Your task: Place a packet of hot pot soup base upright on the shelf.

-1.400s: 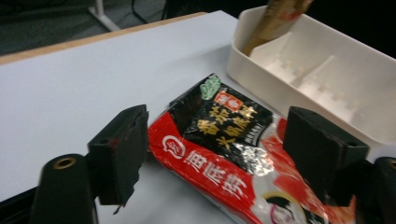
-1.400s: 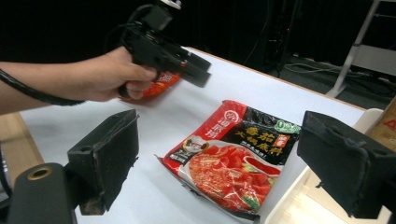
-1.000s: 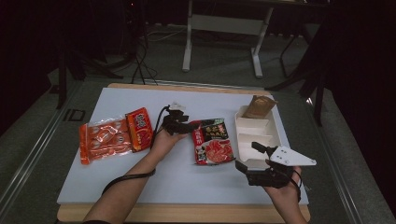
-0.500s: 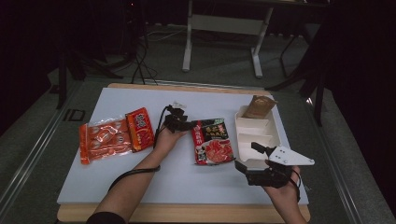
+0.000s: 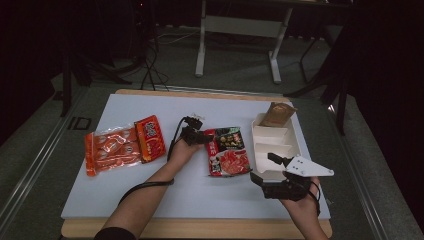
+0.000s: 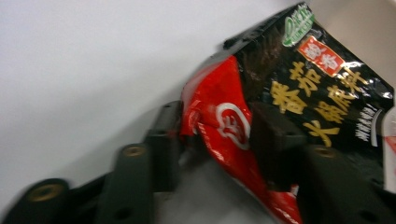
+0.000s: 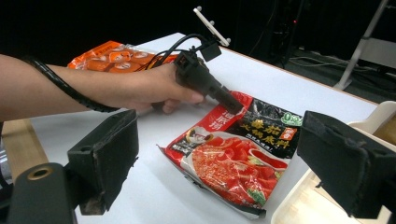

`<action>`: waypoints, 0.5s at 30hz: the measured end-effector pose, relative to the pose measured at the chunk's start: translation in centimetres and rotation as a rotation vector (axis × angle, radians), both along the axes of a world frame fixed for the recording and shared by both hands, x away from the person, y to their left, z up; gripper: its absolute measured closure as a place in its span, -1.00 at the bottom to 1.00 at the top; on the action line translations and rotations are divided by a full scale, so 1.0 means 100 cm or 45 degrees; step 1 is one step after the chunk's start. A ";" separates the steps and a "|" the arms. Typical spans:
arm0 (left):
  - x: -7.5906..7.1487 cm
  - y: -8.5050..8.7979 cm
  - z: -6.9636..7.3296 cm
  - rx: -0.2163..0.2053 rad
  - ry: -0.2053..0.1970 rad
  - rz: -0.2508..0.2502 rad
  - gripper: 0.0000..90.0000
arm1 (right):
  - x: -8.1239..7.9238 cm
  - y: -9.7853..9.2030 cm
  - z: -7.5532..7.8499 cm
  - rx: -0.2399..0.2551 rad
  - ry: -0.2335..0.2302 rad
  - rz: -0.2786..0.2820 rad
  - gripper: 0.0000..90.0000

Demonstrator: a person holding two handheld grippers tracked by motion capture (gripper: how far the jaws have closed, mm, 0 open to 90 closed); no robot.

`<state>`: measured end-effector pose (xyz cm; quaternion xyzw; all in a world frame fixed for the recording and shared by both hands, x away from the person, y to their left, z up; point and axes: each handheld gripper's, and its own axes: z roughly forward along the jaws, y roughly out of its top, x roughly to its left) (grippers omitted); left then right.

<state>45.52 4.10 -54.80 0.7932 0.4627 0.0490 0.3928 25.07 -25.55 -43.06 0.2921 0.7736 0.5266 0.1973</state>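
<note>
Lying flat on the white desk (image 5: 150, 195), the red-and-black sauce packet (image 5: 227, 151) sits between the orange snack bags (image 5: 122, 145) and the white compartment tray (image 5: 275, 142). The left hand-held gripper (image 5: 202, 136) sits at the packet's upper left corner; its jaws have just been closing, and in the left gripper view the corner lies between them, the packet's edge lifted and crumpled there. The right hand-held gripper (image 5: 267, 170) hovers near the tray's front end with its jaws spread wide, holding nothing. A brown pouch (image 5: 276, 114) rests in the tray's far compartment.
</note>
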 end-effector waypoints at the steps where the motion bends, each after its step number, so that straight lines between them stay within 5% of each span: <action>1: 0.000 -0.001 0.000 -0.008 0.021 0.014 0.56 | 0.000 0.000 0.000 -0.005 0.003 0.001 -0.72; 7: 0.000 -0.003 0.006 0.008 0.039 0.042 0.89 | 0.001 0.000 0.000 -0.002 0.008 0.000 -0.72; 10: -0.003 -0.005 0.011 0.030 0.008 0.033 0.92 | 0.002 0.000 -0.001 0.000 0.010 -0.005 -0.72; 15: -0.007 -0.002 0.020 -0.004 -0.016 0.026 0.94 | 0.002 0.000 0.000 0.003 0.009 -0.007 -0.72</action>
